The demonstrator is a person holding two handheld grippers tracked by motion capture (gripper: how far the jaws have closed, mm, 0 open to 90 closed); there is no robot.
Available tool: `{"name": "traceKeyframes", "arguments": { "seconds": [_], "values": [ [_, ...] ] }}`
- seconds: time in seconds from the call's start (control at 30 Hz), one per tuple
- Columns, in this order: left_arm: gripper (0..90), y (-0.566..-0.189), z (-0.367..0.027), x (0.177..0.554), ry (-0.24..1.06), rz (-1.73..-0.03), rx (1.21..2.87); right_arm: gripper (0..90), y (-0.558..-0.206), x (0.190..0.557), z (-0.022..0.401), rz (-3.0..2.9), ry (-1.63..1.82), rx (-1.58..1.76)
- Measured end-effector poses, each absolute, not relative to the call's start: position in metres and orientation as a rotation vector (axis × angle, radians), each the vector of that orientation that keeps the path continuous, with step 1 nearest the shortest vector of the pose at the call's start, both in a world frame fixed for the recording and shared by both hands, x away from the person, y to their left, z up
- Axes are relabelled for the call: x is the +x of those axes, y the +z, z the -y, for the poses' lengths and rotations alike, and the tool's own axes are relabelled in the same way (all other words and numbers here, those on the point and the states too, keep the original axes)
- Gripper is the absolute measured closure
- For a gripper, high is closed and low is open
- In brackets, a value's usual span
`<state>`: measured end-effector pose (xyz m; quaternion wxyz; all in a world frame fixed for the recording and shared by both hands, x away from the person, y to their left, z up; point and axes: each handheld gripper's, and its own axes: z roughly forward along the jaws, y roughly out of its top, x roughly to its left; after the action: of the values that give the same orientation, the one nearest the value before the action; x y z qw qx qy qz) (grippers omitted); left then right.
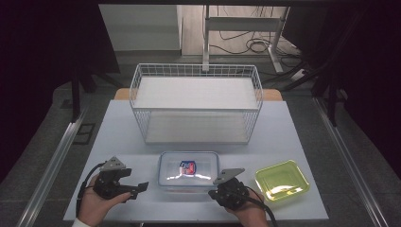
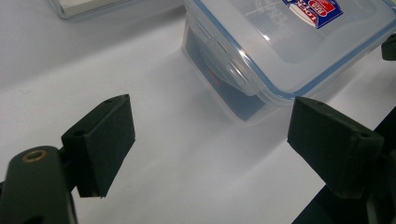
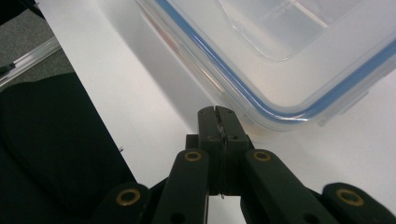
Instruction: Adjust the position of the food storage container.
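Box: clear lidded box (image 1: 188, 171) at lower centre of the high view, resting on the surface (image 1: 283, 137) between the two tongs; lid in place, blue seal around the rim, red-and-blue label (image 1: 187, 167) on top.
Latch: side flap (image 2: 227, 70) in the upper centre of the left gripper view, folded down against the box wall, so the lid appears locked on that side.
Left tongs: left tongs (image 1: 135, 188) at lower left of the high view, released, jaws wide apart with bare surface between them; aimed toward the flap side of the box but apart from it, likely staged to steady the box or work that flap.
Right tongs: right tongs (image 3: 218, 117) at lower centre of the right gripper view, clenched, nothing between the jaws; tip sits just beside the box's lower rim, under the blue seal. Contact cannot be confirmed. A clenched tip makes a narrow probe, which suits pushing or prying a flap.
Basket: wire basket (image 1: 142, 80) at upper centre, well apart from the box.
Tray: yellow-green tray (image 1: 302, 177) at lower right, near the right hand (image 1: 248, 213), untouched.
Step in hand: judged as approach to the lid latches; lid not yet off.
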<state>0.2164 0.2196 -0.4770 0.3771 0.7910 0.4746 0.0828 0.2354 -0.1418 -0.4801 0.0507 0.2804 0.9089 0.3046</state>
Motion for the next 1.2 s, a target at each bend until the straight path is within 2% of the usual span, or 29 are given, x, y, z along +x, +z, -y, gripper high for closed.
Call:
{"name": "traceKeyframes", "arguments": {
  "seconds": [0.27, 0.53, 0.67, 0.73, 0.77, 1.03, 1.2],
  "values": [
    [14.3, -0.477, -0.218, 0.215, 0.214, -1.208, 2.028, 89.6, -0.477, 0.233, 0.145, -2.755, 0.954, 0.876],
    [14.3, -0.475, -0.218, 0.215, 0.236, -1.216, 2.003, 88.4, -0.453, 0.236, 0.175, -2.595, 1.199, 1.028],
    [14.3, -0.474, -0.217, 0.215, 0.231, -1.226, 1.968, 69.2, -0.454, 0.243, 0.188, -2.493, 1.314, 1.207],
    [14.3, -0.474, -0.217, 0.215, 0.214, -1.226, 1.958, 52.7, -0.454, 0.246, 0.19, -2.46, 1.344, 1.274],
    [14.3, -0.474, -0.217, 0.215, 0.204, -1.222, 1.953, 40.2, -0.454, 0.249, 0.192, -2.424, 1.378, 1.325],
    [14.9, -0.473, -0.22, 0.215, 0.153, -1.228, 1.895, 29.9, -0.453, 0.258, 0.199, -2.38, 1.445, 1.388],
    [14.9, -0.476, -0.223, 0.218, 0.09, -1.231, 1.862, 28.4, -0.454, 0.262, 0.206, -2.372, 1.491, 1.419]
  ]
}}
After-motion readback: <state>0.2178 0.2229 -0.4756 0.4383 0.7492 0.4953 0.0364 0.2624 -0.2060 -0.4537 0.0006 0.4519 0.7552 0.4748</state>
